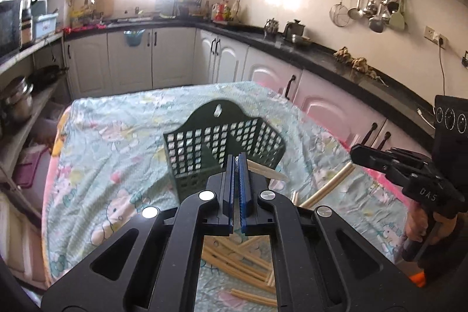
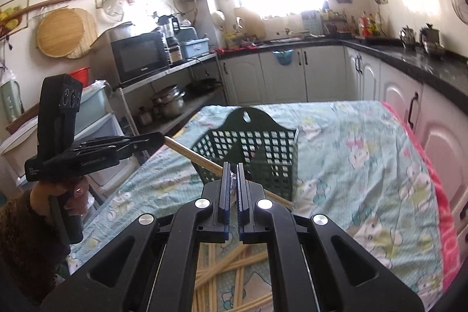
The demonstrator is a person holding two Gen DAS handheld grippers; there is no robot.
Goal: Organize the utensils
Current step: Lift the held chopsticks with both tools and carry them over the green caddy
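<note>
A dark green lattice utensil basket [image 1: 222, 148] stands on the cloth-covered table [image 1: 117, 154]; it also shows in the right wrist view [image 2: 257, 157]. My left gripper [image 1: 237, 163] is shut on a wooden chopstick [image 1: 267, 171], held just in front of the basket; the same chopstick [image 2: 193, 155] slants from it in the right wrist view. My right gripper [image 2: 232, 173] is shut on something small and shiny; what it is I cannot tell. Several loose wooden chopsticks [image 1: 242, 259] lie on the cloth below both grippers [image 2: 228, 268].
The right gripper [image 1: 409, 171] hovers at the table's right side, the left gripper [image 2: 87, 151] at its left edge. White cabinets and a black counter [image 1: 321, 54] run behind and right. A shelf with pots [image 2: 169, 101] and a microwave [image 2: 140, 54] stands left.
</note>
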